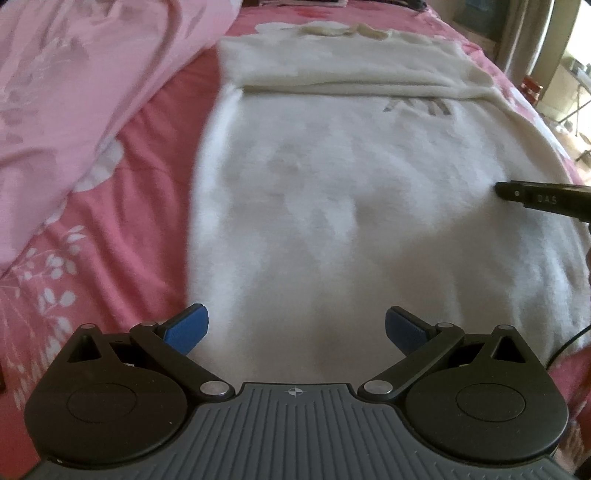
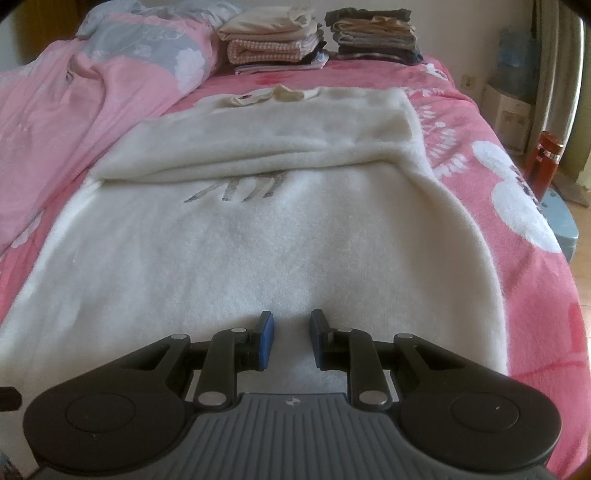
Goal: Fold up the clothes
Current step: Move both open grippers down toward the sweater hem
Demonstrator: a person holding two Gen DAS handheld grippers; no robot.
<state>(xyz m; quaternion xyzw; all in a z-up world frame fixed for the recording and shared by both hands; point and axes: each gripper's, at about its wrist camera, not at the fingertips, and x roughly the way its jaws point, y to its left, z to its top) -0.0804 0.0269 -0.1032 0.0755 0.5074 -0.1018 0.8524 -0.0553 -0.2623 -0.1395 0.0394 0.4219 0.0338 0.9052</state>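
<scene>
A white fleece garment (image 1: 351, 184) (image 2: 258, 240) lies spread flat along the pink bed, with a grey print (image 2: 240, 188) near its middle. Its far part (image 2: 277, 129) is folded back over itself in a thick band. My left gripper (image 1: 296, 328) hovers over the near hem, its blue pads far apart with nothing between them. My right gripper (image 2: 292, 332) sits low over the garment's near right part. A narrow gap shows between its pads, and only flat fabric is seen below. One of its dark fingers (image 1: 524, 195) enters the left wrist view from the right.
A crumpled pink duvet (image 1: 92, 74) (image 2: 92, 92) lies along the left of the bed. Two stacks of folded clothes (image 2: 273, 40) (image 2: 373, 33) stand at the bed's far end. On the right the bed edge drops to the floor, where a red bottle (image 2: 546, 158) stands.
</scene>
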